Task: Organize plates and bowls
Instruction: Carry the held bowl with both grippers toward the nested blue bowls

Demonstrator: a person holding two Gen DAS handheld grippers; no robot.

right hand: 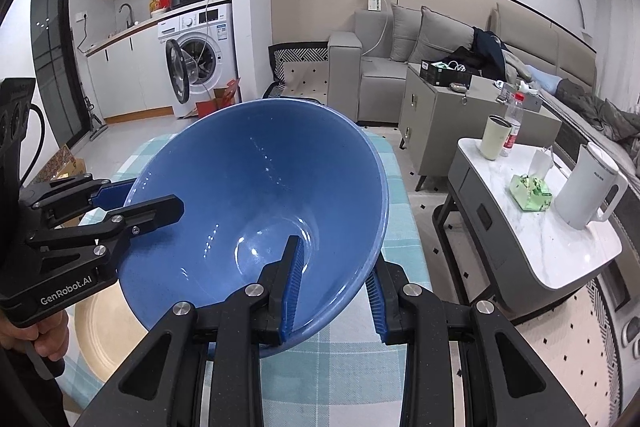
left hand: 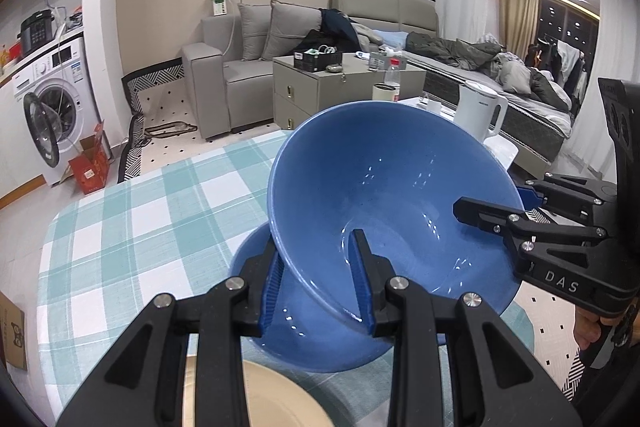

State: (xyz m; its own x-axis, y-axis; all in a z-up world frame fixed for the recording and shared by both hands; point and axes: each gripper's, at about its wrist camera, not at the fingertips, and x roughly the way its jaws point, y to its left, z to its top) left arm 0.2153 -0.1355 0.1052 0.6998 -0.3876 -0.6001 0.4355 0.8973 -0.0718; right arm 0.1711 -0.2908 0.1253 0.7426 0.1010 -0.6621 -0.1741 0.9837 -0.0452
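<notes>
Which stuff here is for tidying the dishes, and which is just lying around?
For the job: blue bowl, second blue bowl below it, cream plate.
Just lying about: kettle, cup, bottle, tissue pack.

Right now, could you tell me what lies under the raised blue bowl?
A second blue bowl sits beneath the raised blue bowl on the checked tablecloth; most of it is hidden.

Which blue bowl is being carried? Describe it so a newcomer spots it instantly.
Start at the checked tablecloth. Above it, the upper blue bowl is tilted, its wall pinched by the left tool on one side and the right tool on the other. Unlike the lower blue bowl beside the cream plate, it is gripped by both tools.
</notes>
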